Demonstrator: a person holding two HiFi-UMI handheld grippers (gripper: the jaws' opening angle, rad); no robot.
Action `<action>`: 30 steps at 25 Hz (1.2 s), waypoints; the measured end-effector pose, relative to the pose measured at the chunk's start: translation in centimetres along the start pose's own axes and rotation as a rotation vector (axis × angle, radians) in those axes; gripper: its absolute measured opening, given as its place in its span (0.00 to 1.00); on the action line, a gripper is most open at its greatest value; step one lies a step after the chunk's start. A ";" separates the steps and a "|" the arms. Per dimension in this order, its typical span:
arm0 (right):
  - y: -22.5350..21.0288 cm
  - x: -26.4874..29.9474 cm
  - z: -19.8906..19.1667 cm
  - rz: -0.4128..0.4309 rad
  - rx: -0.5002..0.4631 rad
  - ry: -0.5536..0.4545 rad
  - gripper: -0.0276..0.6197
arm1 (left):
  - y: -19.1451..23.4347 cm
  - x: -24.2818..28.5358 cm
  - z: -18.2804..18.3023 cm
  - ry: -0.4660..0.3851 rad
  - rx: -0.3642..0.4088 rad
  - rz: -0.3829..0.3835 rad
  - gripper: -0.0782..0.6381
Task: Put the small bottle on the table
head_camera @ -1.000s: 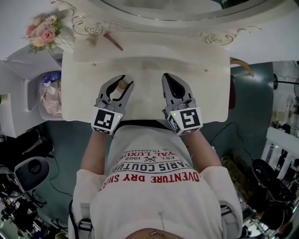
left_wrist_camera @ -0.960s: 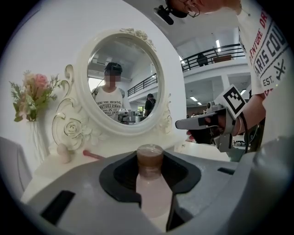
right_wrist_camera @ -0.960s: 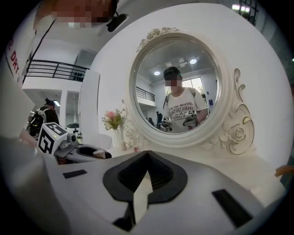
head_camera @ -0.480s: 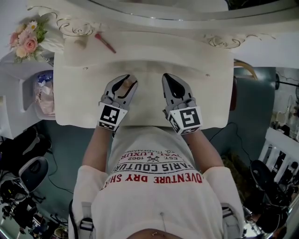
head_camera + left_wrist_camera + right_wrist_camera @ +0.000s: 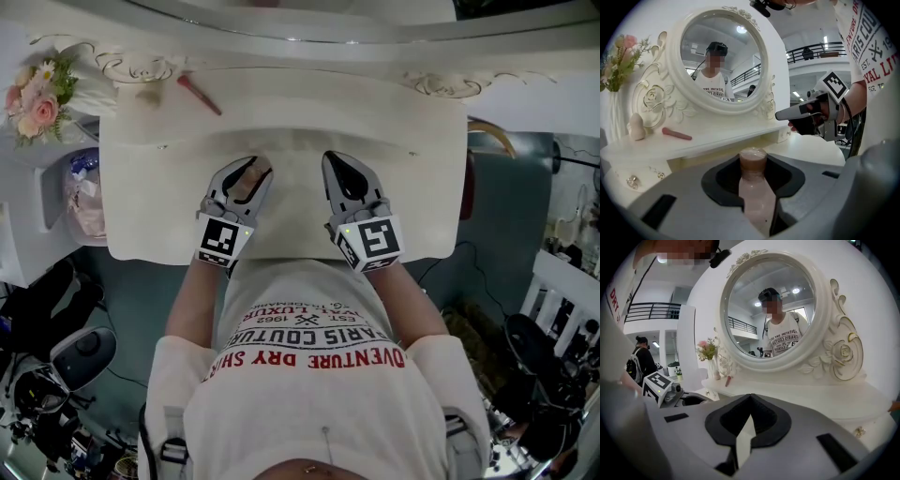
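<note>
A small pale-pink bottle (image 5: pixel 754 197) with a brownish cap stands upright between the jaws of my left gripper (image 5: pixel 753 168), which is shut on its body. In the head view the same bottle (image 5: pixel 249 180) shows inside the left gripper (image 5: pixel 248 172), held over the near middle of the white dressing table (image 5: pixel 412 202). Whether its base touches the top I cannot tell. My right gripper (image 5: pixel 336 161) hovers beside it to the right, jaws together with nothing in them. Seen from its own camera, the right gripper (image 5: pixel 749 398) is shut and bare.
A round mirror (image 5: pixel 719 61) in an ornate white frame rises behind the table. On the raised back shelf lie a red stick (image 5: pixel 199 95) and a beige egg-shaped sponge (image 5: pixel 636 127). A vase of pink flowers (image 5: pixel 36 94) stands at the far left. A basket (image 5: pixel 84 202) sits beside the table's left edge.
The left gripper with the bottle has edged a little farther over the table. The head view has shifted, so the table sits more to the left. The right gripper has barely moved.
</note>
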State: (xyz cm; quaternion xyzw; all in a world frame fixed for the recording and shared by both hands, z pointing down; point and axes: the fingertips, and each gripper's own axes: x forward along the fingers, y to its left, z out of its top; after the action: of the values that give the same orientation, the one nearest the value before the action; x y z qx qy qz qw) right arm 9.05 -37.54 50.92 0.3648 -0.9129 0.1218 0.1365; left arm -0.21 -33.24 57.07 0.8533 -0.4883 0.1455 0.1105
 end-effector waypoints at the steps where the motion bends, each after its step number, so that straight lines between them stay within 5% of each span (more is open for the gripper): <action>1: -0.1 0.0 -0.1 -0.001 -0.001 0.004 0.04 | 0.0 0.0 0.0 -0.002 0.006 0.003 0.30; 16: 0.4 -1.3 0.1 -0.005 0.004 -0.011 0.04 | -0.3 -0.7 0.2 -0.056 -0.021 0.041 0.30; 20: 1.1 -2.2 0.2 -0.017 0.013 -0.016 0.04 | -0.9 -1.5 1.3 -0.053 -0.021 0.038 0.37; 30: 3.6 -4.7 2.5 -0.071 0.014 -0.056 0.04 | -0.4 -5.2 6.2 -0.087 0.083 0.087 0.38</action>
State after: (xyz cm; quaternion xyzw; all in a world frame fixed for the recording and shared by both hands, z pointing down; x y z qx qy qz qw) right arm 9.40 -32.77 46.57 0.4010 -0.9021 0.1131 0.1126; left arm -1.52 -30.91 49.40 0.8406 -0.5229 0.1329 0.0473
